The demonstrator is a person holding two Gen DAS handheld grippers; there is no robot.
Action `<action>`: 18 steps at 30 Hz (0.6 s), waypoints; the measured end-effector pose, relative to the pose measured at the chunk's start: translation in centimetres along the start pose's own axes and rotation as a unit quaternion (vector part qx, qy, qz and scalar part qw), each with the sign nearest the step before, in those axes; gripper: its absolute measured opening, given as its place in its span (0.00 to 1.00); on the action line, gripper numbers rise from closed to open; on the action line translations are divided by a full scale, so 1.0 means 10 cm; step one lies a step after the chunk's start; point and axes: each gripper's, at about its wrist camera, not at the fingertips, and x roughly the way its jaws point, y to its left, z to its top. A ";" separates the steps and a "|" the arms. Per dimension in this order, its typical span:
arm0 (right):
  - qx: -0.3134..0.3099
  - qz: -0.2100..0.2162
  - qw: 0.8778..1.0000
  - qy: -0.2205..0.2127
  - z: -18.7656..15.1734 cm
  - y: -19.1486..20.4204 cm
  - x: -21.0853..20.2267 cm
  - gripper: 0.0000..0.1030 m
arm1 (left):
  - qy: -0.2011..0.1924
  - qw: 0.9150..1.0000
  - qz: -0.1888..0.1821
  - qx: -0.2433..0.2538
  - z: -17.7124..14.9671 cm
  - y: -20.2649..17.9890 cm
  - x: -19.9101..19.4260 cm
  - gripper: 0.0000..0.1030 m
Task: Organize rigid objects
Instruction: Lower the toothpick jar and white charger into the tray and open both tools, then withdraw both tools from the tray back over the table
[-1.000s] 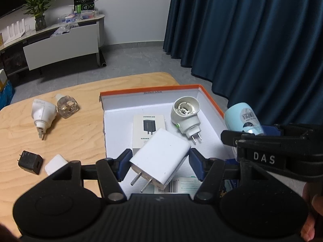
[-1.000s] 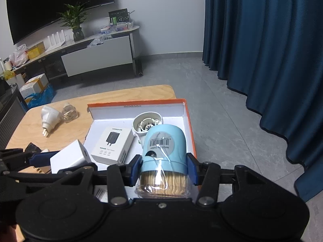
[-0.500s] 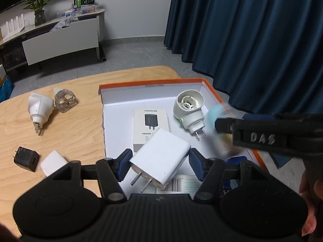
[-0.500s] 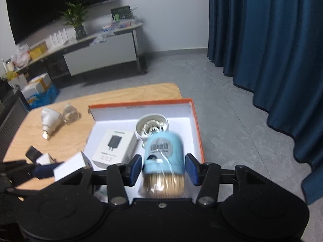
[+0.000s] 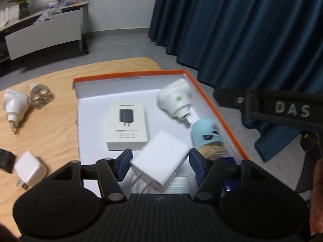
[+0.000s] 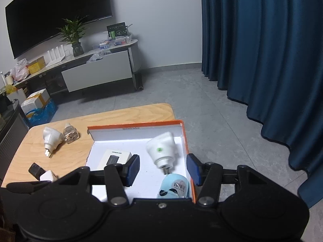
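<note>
Dim indoor light, cool cast; left wrist view motion-blurred, right sharper; fisheye bending, dark corners.

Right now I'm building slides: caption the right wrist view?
Right gripper open above orange-rimmed box, blue-capped toothpick jar lying inside.

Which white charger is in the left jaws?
The big flat white charger over the orange box; the small white one lies untouched on the table.
</note>
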 end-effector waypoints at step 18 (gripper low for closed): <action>-0.006 -0.001 1.000 0.003 -0.07 0.27 -0.07 0.76 | -0.024 0.994 0.108 -0.023 -0.02 0.32 -0.42 1.00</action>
